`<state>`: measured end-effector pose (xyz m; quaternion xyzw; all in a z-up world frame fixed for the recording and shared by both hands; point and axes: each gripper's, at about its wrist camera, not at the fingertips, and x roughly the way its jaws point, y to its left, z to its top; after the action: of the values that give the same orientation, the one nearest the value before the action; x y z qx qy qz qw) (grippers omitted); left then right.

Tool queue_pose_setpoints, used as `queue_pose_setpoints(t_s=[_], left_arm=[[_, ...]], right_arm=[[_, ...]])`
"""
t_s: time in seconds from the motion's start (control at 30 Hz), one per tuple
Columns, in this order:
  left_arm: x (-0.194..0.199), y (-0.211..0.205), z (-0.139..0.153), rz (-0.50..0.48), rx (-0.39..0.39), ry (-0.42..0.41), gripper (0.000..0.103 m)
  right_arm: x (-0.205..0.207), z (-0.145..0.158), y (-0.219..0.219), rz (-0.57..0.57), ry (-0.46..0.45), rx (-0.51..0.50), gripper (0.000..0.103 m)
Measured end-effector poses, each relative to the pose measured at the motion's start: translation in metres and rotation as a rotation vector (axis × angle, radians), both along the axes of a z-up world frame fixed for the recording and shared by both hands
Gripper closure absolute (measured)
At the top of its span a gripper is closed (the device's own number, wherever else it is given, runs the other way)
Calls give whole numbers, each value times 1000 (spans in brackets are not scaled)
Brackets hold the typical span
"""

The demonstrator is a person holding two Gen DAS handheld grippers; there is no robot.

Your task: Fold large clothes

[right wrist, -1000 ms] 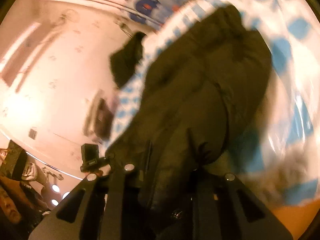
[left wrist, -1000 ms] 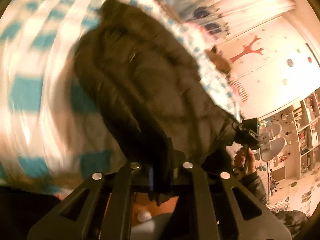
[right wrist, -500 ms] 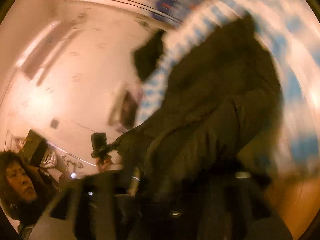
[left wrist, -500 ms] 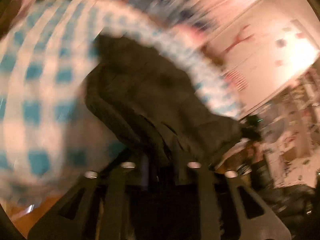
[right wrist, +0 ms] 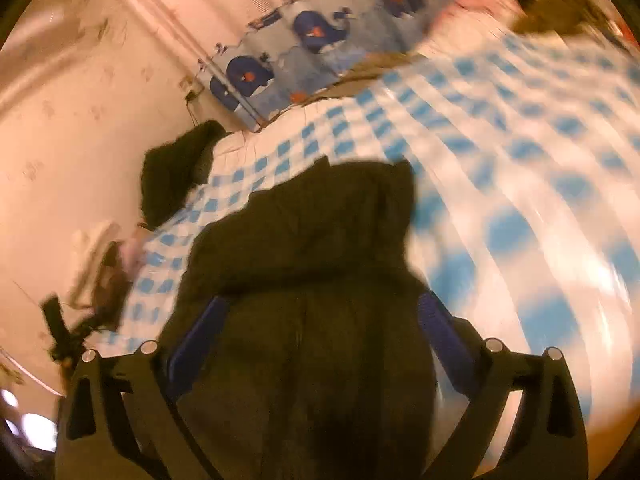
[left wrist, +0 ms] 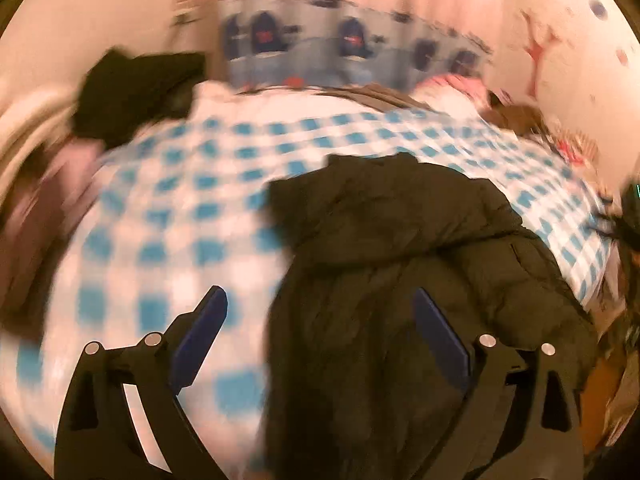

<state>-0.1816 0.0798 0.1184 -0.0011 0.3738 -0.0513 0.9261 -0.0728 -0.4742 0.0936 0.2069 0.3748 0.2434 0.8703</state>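
Released since a second ago, dark jacket lies on checked bedspread (both grippers' jaws opening, pinching nothing).

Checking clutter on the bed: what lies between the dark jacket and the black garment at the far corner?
Only bare blue-checked bedspread separates the jacket from the black garment. Both wrist views show this.

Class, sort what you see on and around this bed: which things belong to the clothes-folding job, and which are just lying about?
Belongs to the job:
- dark padded jacket
- left tool, jaws opening, nothing gripped
- right tool, jaws opening, nothing gripped

Just lying about:
- black garment at the bed's far corner
- blue checked bedcover
- whale-print cloth
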Motion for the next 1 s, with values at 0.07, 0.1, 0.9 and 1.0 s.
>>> queue_pose_setpoints(t_s=[0.07,0.1,0.9,1.0], left_arm=[[53,-17,-13,-8,28,-2,13],[71,-21,-21,-1,32,-1,13],[-96,131,-152,-40,-687,379,11],[-114,127,-180,-44,-816,442,11]], right_arm=[[43,-9,25,7,18,11,10],[67,-18,39,8,31,20,10],[-132,-163,-72,50,445,545,6],[-146,-174,-60,128,449,698,6]])
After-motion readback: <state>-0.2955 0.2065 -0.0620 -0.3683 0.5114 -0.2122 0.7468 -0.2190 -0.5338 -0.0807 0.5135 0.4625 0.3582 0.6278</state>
